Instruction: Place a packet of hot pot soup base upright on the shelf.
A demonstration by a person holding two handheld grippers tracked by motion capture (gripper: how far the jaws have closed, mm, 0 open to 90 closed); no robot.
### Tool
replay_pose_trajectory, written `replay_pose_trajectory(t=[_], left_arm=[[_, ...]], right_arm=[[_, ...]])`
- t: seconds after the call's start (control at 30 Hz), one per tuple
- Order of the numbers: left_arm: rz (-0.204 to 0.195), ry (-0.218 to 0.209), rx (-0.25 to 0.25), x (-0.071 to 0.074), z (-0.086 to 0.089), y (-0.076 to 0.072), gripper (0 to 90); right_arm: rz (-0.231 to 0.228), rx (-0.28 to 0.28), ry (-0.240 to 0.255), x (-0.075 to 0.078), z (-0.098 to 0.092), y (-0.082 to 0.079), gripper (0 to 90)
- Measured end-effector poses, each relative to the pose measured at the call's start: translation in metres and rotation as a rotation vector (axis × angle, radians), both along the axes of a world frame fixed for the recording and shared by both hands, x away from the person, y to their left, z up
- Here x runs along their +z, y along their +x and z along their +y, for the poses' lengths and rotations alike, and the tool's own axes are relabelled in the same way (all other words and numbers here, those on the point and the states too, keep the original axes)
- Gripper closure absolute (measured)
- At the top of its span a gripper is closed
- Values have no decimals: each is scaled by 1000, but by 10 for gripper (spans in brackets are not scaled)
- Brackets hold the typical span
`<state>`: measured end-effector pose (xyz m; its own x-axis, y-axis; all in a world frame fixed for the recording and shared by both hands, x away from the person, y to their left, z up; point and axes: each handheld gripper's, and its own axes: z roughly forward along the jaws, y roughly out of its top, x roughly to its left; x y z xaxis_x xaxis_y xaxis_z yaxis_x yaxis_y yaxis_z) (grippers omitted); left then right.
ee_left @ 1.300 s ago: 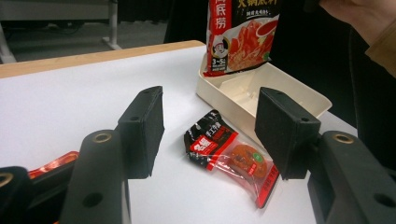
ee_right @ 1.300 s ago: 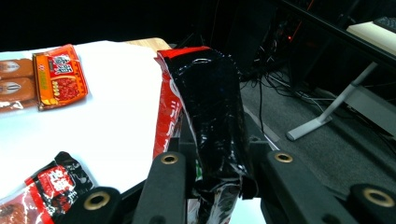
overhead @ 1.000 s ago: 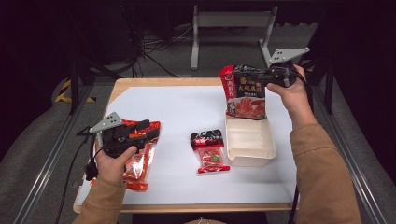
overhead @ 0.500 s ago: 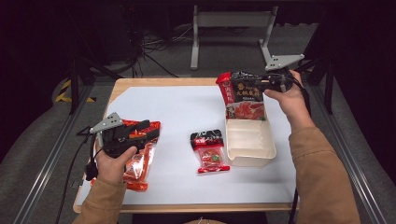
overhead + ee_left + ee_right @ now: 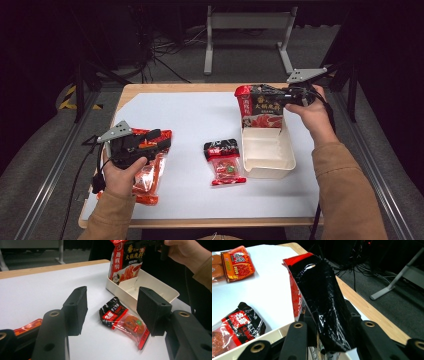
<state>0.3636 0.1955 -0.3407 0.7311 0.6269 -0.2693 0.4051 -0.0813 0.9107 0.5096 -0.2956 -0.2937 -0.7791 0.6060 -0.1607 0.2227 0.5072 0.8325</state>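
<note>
A tall red-and-black sauce bag (image 5: 262, 112) stands upright with its bottom in the far end of a cream tray (image 5: 270, 169). My right gripper (image 5: 264, 94) holds the bag's top (image 5: 322, 290). Its jaws have just been opening, and both pads still touch the bag. A small red-and-black packet (image 5: 225, 160) lies flat just left of the tray. My left gripper (image 5: 161, 141) hovers open over a pile of orange packets (image 5: 147, 176) at the table's left. In the left gripper view nothing is between the pads (image 5: 75, 307), and the small packet (image 5: 122, 320) and the tray (image 5: 160, 287) lie beyond.
A white sheet (image 5: 195, 120) covers the wooden table. Its far wooden edge (image 5: 200, 88) runs behind the tray. A grey metal stand (image 5: 247, 25) and cables sit on the floor past the table. The tray's near part holds nothing.
My right hand has lowered the bag from above the tray until its bottom sits inside the tray's far end. The left hand and the packets on the table have stayed put.
</note>
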Motion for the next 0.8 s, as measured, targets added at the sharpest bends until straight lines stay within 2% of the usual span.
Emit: replay_pose_trajectory(t=[0.2,0.43,0.5,0.6,0.8], left_arm=[[4,4,-1,-1,-1,1,428],[12,5,-2,-2,-2,3,424],[14,10,-3,-3,-2,5,420],[21,9,-8,-3,-3,7,416],[28,14,-11,-4,-5,10,409]], right_arm=[[33,-41,14,-7,-12,-5,698],[43,-68,20,-13,-19,-8,701],[55,-79,45,-14,-20,-9,690],[56,-89,56,-13,-21,-10,674],[69,-106,100,-9,-23,-15,561]])
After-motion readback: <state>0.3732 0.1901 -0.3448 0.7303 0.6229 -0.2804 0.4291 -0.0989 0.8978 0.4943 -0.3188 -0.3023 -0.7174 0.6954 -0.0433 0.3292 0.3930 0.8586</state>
